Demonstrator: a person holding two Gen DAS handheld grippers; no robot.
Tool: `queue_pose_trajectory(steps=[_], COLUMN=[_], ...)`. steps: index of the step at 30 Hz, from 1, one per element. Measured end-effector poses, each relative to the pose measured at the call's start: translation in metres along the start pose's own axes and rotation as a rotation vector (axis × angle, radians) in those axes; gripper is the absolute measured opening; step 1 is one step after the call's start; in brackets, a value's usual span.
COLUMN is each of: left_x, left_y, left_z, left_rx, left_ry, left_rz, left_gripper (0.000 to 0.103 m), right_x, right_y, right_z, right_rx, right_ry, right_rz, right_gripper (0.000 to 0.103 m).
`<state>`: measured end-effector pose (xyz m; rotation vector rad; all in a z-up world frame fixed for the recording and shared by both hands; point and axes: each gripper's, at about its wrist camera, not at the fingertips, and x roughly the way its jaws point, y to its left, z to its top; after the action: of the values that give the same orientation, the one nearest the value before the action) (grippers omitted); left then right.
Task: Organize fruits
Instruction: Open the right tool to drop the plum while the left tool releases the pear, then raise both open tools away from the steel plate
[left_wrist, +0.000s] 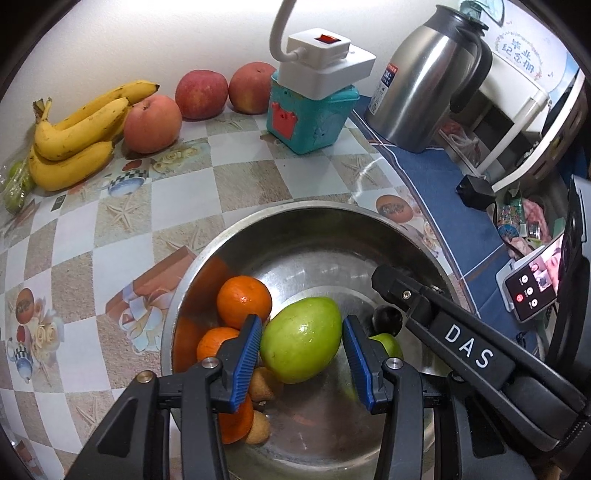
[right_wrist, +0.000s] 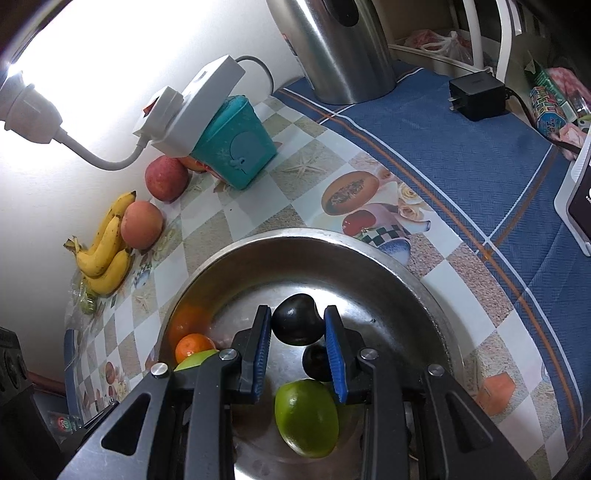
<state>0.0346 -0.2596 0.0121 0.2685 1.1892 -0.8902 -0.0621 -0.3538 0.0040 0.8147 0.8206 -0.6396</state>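
Note:
A steel bowl (left_wrist: 295, 218) (right_wrist: 295, 240) stands on the checked tablecloth. In it lie oranges (left_wrist: 243, 302), small brown fruits (left_wrist: 260, 384), another green fruit (right_wrist: 306, 421) and a second dark fruit (right_wrist: 316, 363). My left gripper (left_wrist: 301, 338) is shut on a large green fruit (left_wrist: 301, 339), low over the bowl and beside the oranges. Over the bowl's middle, my right gripper (right_wrist: 295, 328) is shut on a dark plum (right_wrist: 295, 325). The left wrist view shows that plum (left_wrist: 387, 319) under one black finger (left_wrist: 413, 299) of the right gripper.
Bananas (left_wrist: 74, 136) and three apples (left_wrist: 153, 123) (left_wrist: 201, 94) (left_wrist: 251, 86) line the wall. A teal box (left_wrist: 314, 114) carries a white power strip (left_wrist: 325, 62). A steel jug (left_wrist: 424, 81), a black charger (left_wrist: 474, 190) and a phone (left_wrist: 528, 291) stand on the blue cloth to the right.

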Motion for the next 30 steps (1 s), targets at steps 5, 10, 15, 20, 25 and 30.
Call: queue_pose_trajectory(steps=[5,10,15,20,25,30], left_x=[0.002,-0.002,-0.012,-0.021,-0.032,-0.048], left_y=[-0.001,-0.001,-0.001,0.009,0.032,0.064], left_z=[-0.001,0.001,0.004,0.007,0.008,0.009], left_rx=[-0.002,-0.004,-0.009,-0.047,-0.117,-0.224], left_ry=[0.009,-0.005,-0.019,-0.008,-0.009,-0.046], left_rz=[0.002,-0.006,-0.018,-0.008,0.021,0.080], left_gripper=[0.049,0.058,0.058,0.060,0.060,0.061], right_x=[0.002,-0.003,-0.010,-0.025,-0.026,-0.026], right_y=[0.002,0.003,0.005,0.012,0.009,0.016], right_z=[0.000,0.002,0.004,0.007,0.007,0.003], right_rx=[-0.007,-0.007,-0.010,-0.031,-0.017,-0.035], right_ry=[0.008,-0.006,-0.017,-0.047,-0.037,-0.018], right_rz=[-0.016,-0.022,-0.025,-0.032,-0.046,-0.054], right_gripper=[0.031,0.037,0.038,0.039,0.038,0.038])
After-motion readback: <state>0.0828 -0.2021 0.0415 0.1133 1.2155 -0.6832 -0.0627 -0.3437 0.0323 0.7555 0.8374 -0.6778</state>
